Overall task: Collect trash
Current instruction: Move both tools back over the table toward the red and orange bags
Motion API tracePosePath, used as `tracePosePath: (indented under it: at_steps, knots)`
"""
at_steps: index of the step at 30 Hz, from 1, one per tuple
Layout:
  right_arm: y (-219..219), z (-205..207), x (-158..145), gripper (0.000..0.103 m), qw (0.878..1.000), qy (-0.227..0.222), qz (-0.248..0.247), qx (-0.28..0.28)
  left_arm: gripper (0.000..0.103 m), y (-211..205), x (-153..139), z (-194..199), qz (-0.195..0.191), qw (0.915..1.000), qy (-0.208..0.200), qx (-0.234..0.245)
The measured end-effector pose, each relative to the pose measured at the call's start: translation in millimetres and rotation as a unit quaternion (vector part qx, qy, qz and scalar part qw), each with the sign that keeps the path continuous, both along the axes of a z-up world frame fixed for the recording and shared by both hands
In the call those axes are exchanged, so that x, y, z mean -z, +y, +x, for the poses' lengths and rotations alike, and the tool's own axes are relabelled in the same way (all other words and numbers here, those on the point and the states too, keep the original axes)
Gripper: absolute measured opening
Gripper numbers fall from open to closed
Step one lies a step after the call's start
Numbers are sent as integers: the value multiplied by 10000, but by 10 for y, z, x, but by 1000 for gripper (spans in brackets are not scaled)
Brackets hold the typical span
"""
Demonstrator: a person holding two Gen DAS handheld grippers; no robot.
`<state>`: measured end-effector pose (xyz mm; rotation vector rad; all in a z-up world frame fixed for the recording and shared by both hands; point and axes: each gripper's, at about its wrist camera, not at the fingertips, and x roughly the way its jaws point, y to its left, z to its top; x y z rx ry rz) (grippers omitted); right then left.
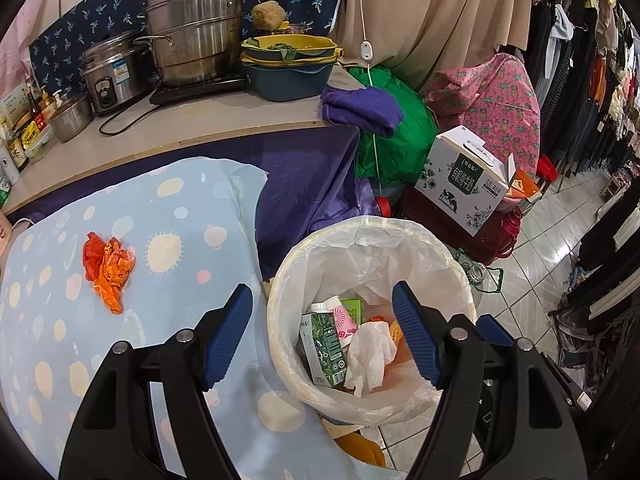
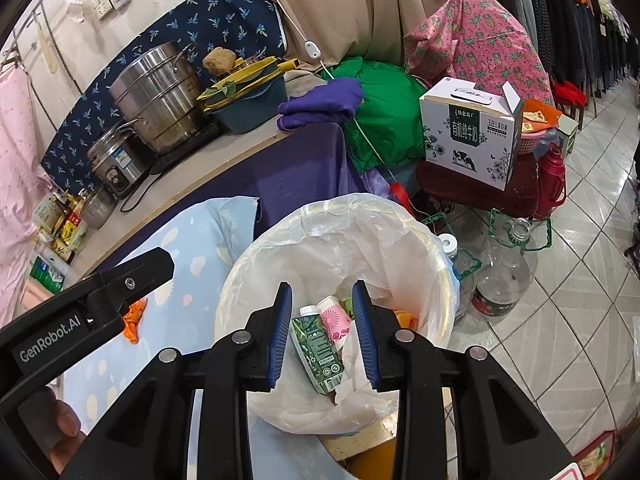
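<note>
Both hand-held grippers empty above lined bin (image 1: 372, 240), orange wrapper (image 1: 107, 266) left on cloth

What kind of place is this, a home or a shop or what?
Probably a clothing shop with a makeshift cooking corner. Racks of hanging clothes line a tiled aisle, while a counter holds a steel steamer pot and a rice cooker. A lined trash bin stands beside a cloth-covered table.

bin liner (image 1: 400, 256): thin glossy plastic | pots (image 1: 192, 28): shiny metal | tissue (image 1: 370, 354): soft matt paper
</note>
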<state>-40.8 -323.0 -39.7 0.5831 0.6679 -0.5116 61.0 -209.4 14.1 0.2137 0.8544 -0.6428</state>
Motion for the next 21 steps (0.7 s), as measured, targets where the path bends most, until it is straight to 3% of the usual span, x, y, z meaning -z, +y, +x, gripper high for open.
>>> tracePosePath:
  at_steps: [12, 15, 21]
  knots:
    - [169, 24, -69, 37, 9999, -10, -103, -95, 69, 262, -20, 10, -40, 9998, -20, -168]
    - [233, 42, -81, 40, 9998, -4, -133, -134, 76, 364, -33, 21, -70, 9997, -58, -238]
    - [381, 120, -100, 43, 9995, 26, -187, -259, 77, 609, -45, 77, -101, 9989, -104, -438]
